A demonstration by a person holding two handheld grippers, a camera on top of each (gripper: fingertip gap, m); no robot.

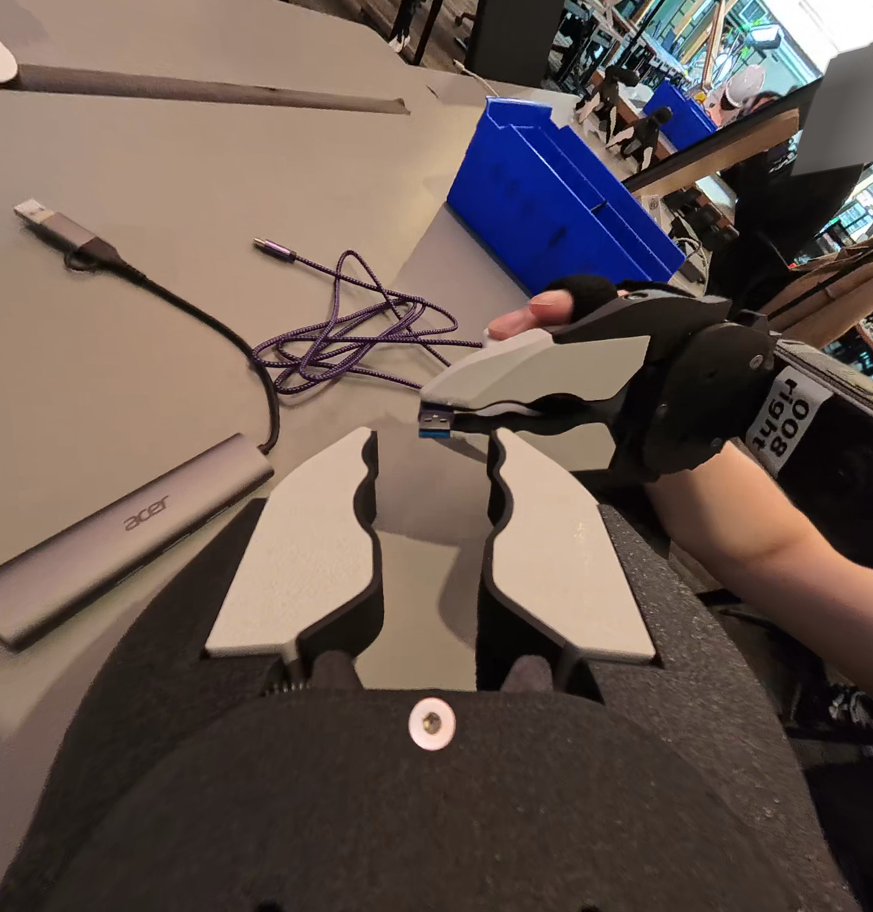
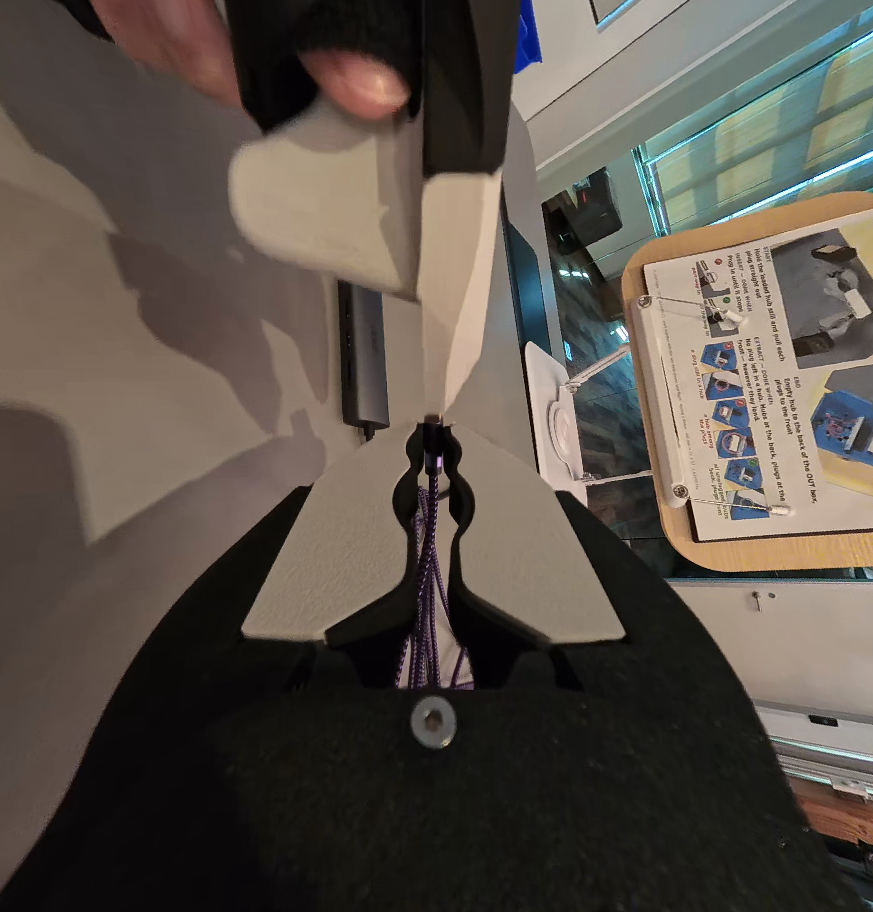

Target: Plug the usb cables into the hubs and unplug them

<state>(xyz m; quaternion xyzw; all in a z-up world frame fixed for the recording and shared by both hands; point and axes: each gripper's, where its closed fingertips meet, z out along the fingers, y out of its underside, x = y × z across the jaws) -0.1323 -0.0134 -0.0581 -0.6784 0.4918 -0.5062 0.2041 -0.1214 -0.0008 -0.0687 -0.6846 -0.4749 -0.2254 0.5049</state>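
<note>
My right gripper (image 1: 432,407) is shut on the USB-A plug (image 1: 437,419) of a purple braided cable (image 1: 355,325). It holds the plug in the air, just ahead of the gap between my left fingertips. My left gripper (image 1: 432,439) is open and empty. The cable's small far plug (image 1: 276,249) lies on the table. A grey hub (image 1: 118,533) lies at the left with its black lead and plug (image 1: 54,222). In the right wrist view my right gripper (image 2: 433,425) pinches the plug's shell (image 2: 432,459). The left gripper's fingers (image 2: 325,217) are blurred ahead, with the hub (image 2: 365,355) behind.
A blue bin (image 1: 562,197) stands at the table's far right. A wooden board with an instruction sheet (image 2: 770,385) is off to the right of the table. The grey table (image 1: 177,172) has a raised strip at the back. The tips of both grippers are at nearly the same place. It is some 10 centimetres from my left tips to the hub (image 2: 365,355). Seen from the left wrist view (image 1: 181,501) as well.
</note>
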